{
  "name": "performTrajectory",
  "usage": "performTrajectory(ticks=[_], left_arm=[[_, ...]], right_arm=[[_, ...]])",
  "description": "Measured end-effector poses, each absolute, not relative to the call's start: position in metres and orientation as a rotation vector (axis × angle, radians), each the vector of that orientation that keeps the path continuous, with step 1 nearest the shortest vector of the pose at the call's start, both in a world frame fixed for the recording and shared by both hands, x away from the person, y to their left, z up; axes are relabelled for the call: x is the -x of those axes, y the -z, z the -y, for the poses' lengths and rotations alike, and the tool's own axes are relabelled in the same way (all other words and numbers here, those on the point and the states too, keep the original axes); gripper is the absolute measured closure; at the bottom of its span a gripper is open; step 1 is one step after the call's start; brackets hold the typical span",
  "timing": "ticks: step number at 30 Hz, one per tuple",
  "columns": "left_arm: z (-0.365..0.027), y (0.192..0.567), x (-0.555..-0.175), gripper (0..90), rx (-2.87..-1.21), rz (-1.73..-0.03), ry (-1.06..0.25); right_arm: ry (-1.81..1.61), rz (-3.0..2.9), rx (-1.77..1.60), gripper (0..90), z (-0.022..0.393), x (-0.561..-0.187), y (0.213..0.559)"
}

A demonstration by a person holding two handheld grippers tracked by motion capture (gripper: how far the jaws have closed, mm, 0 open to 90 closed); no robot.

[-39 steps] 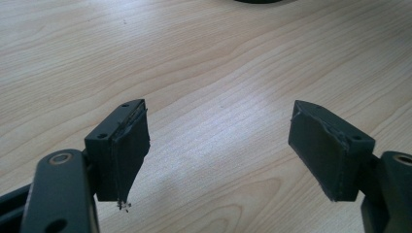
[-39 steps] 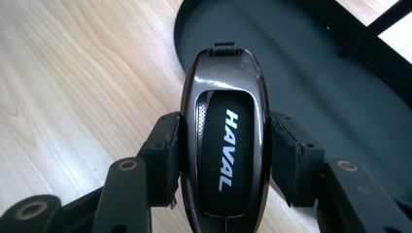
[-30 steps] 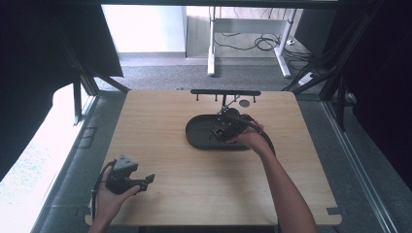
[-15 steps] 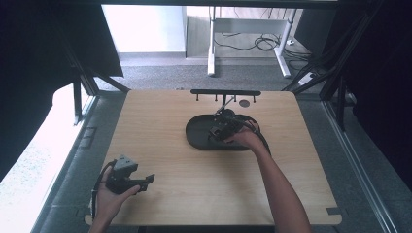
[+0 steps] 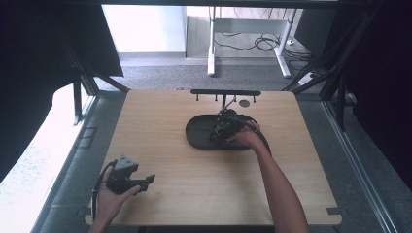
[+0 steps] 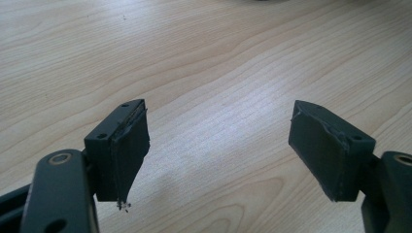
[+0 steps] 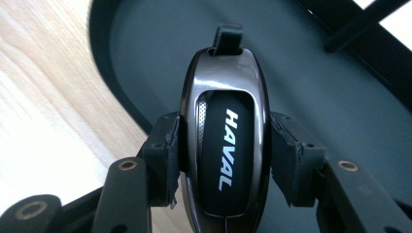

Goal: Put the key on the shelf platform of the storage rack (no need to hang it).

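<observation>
In the high view the right gripper (image 5: pixel 224 127) is a dark clump over the black oval tray (image 5: pixel 199 138), and what it carries cannot be made out there; the person's right hand (image 5: pixel 247 138) covers the tray's right part. The thin black rack (image 5: pixel 225 92) behind the tray is hard to read, as is the small dark disc (image 5: pixel 244 103) beside it.

Compared with a second ago, the right gripper and hand sit slightly nearer the tray's centre; the left hand (image 5: pixel 112 196) and its gripper have stayed put, well in front and to the left of the tray.

The right gripper view shows its jaws pinching a glossy Haval car key fob (image 7: pixel 224 141) by its two long sides, above the tray's floor; the fob's lower end is cut off. The left gripper (image 6: pixel 218 145) has its jaws spread wide over bare wooden table (image 6: pixel 204 58), holding nothing.
</observation>
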State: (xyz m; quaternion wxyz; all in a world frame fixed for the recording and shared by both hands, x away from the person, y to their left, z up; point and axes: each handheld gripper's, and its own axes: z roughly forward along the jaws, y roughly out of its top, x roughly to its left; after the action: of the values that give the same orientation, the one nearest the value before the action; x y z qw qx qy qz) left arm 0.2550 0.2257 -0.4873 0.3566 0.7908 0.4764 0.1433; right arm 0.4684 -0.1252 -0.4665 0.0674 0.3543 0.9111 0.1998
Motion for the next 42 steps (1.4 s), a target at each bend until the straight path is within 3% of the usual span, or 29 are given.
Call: performTrajectory(ticks=[26,29,33,42], left_arm=[[-0.226,0.489,-0.256,22.8,-2.045,-1.232,-0.370],[-0.226,0.489,-0.256,22.8,-2.046,-1.232,-0.370],[-0.226,0.489,-0.256,22.8,-2.047,-1.232,-0.370],[-0.225,0.489,-0.256,22.8,-2.046,-1.232,-0.370]], right_arm=[[-0.486,-2.701,-1.092,48.9,0.138,-0.479,0.507],[-0.486,-2.697,-1.093,47.9,0.137,-0.478,0.507],[-0.466,-2.691,-1.098,39.8,0.136,-0.477,0.507],[-0.553,-2.625,-1.050,37.1,0.132,-0.460,0.483]])
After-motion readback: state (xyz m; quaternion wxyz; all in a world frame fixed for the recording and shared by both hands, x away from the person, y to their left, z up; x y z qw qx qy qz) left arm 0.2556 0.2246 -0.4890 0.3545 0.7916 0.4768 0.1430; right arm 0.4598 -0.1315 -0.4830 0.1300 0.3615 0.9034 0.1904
